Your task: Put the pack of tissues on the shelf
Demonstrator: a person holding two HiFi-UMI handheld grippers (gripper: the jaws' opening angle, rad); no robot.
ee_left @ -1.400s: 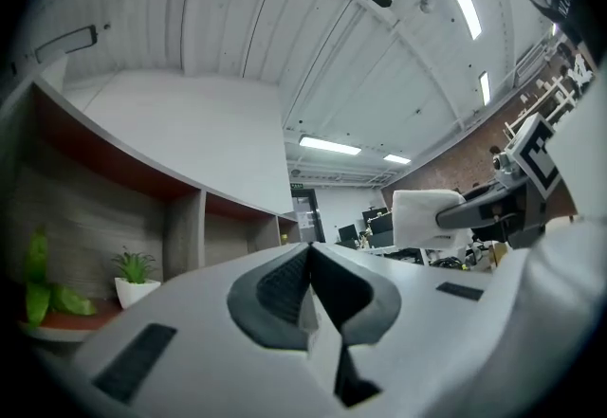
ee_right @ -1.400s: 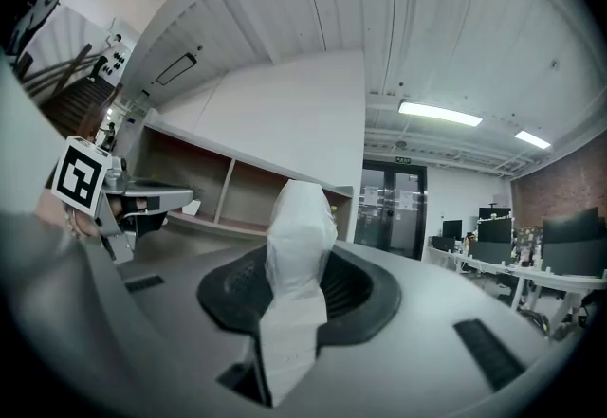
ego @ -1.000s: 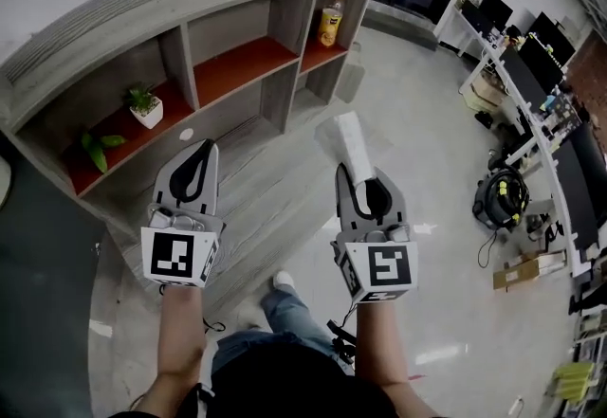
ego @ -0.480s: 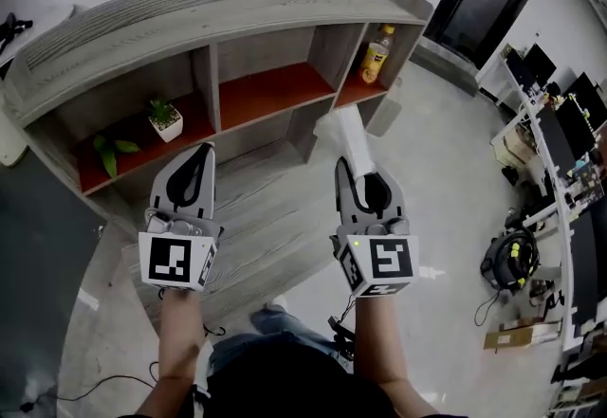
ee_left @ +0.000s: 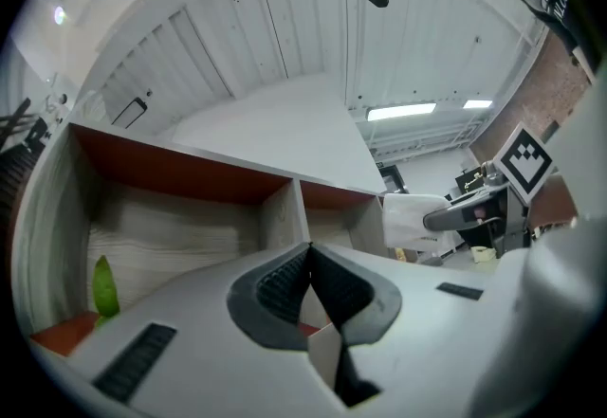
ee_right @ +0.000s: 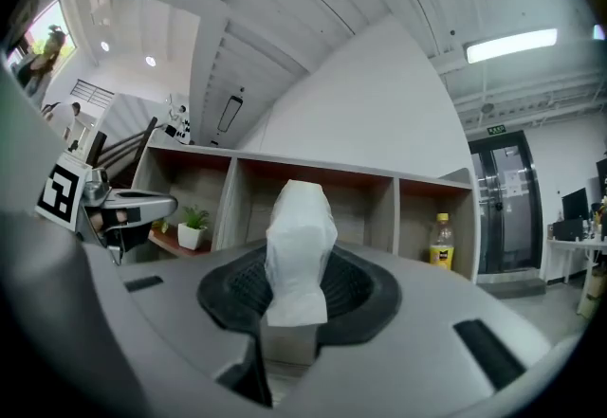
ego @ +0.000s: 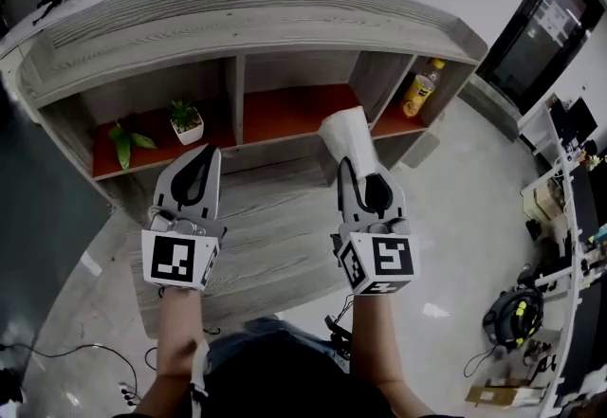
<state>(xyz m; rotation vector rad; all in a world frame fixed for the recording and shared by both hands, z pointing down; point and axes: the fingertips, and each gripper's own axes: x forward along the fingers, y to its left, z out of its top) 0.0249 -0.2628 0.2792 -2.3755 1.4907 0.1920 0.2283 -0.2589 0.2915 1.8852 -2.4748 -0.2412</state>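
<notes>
You've turned toward the shelf (ego: 256,27). A second ago it sat skewed at the upper left of the head view; now it runs across the top, nearly square to you. The yellow bottle (ego: 420,89) went from top centre to the right-end compartment. The potted plant (ego: 186,119) and the loose green leaves (ego: 123,141) sit on the red board at the left, more central than before. The desks and gear at the right have mostly slid toward the frame edge.

Your right gripper (ego: 358,170) is clamped on the pack of tissues (ego: 349,136), same grip as before, and its jaws are part-way apart around the pack's near end. The pack sticks out past the jaw tips, upright in the right gripper view (ee_right: 299,245). It is in the air in front of the shelf, lined up with the divider right of the middle compartment, and not on any board yet.

Your left gripper (ego: 204,153) has its jaws together, tips touching, with nothing between them. It is held beside the right one, same spacing as earlier.
</notes>
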